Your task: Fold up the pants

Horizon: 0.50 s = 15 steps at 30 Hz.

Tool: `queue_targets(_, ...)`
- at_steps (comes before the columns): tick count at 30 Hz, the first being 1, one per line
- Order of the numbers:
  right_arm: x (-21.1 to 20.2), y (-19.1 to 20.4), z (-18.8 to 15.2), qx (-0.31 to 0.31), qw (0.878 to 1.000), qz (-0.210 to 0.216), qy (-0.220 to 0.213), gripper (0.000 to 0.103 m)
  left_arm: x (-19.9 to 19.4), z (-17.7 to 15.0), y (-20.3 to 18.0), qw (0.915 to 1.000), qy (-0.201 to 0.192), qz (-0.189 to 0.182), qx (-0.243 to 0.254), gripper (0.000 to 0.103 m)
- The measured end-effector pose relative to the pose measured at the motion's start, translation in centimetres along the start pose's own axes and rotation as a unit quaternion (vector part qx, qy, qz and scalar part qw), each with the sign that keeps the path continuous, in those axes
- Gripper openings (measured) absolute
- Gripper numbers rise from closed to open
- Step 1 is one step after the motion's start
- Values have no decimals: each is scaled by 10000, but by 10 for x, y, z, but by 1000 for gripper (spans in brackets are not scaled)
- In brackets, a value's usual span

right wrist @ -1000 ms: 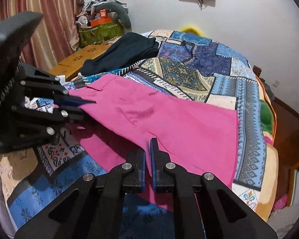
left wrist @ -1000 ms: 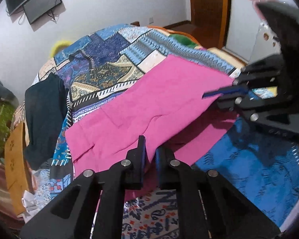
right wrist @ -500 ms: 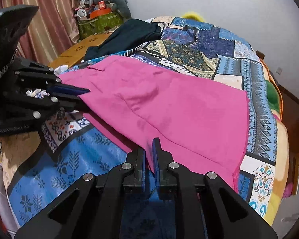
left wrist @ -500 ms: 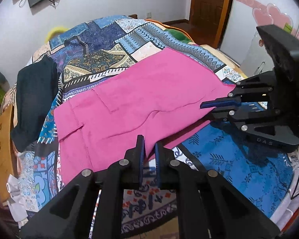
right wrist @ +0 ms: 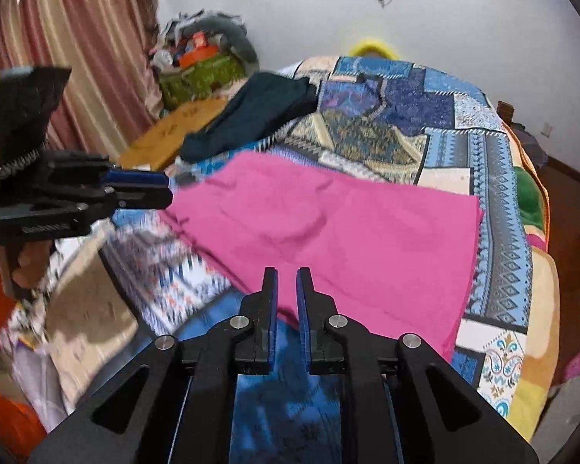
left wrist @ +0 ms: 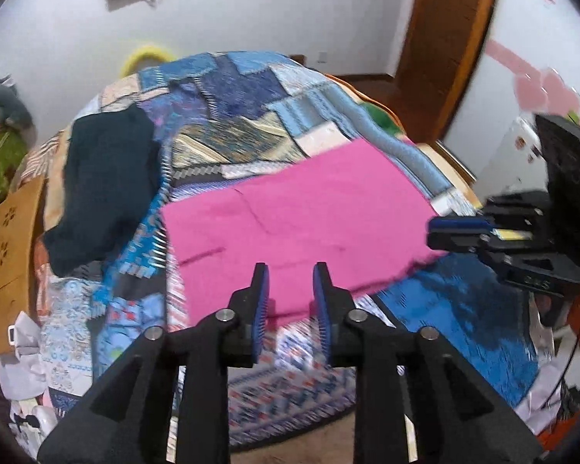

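Pink pants [left wrist: 301, 228] lie flat on the bed [left wrist: 251, 89], spread over the patchwork quilt toward its near edge, folded once lengthwise by the look of it: a single long panel with a doubled edge showing along the near side. Waist end sits toward the left gripper [left wrist: 288, 294], hem end toward the right gripper [right wrist: 286, 294]. Left gripper: jaws parted with a clear gap, nothing between them, hovering just off the near edge of the cloth. Right gripper: jaws a narrow slit apart, nothing visibly clamped; from the left wrist view its fingers seem nearly together, just beside the hem corner, apart from the fabric. Neither gripper has hold of the pants. A dark garment [left wrist: 104, 185] lies well apart, on the far left side of the bed. Judgement on progress: first fold, leg onto leg, appears done and laid down; surface fairly smooth, slight crease mid-panel. Left to do: crosswise folds, hem toward waist, likely one or two, then a tidy. Roughly a third to half complete.
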State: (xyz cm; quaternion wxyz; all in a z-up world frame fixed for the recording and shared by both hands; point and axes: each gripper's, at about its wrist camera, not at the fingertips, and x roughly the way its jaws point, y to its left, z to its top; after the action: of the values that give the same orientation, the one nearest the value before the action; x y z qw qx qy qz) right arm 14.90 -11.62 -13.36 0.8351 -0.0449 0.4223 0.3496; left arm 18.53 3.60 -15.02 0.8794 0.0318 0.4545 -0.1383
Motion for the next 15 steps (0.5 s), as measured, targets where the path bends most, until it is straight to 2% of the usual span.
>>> queue_targets(6,18,-4,19,347,9994,9,-50,15,17,23,25,9992,76,122,-384,38)
queue_targets(10,37,-5,22,559,9983,79,150,33,41,28,36,9968,336,-93,-726,49)
queue_targets(11,44,-4,22,579,9981,55,226,39,47,26,37,9960,407,-89,-787,56)
queue_targets(12,46,-3,21,586,9979,46,264,41,55,24,39,9951,504,-88,-846,64)
queue_targets(14,57,-2,17,608,9973,56,413,43,67,19,40,9933,680,-51,-930,71)
queue_targets(15,60,-4,16,619,9969,67,479,43,72,15,41,9926,750,-16,-952,71)
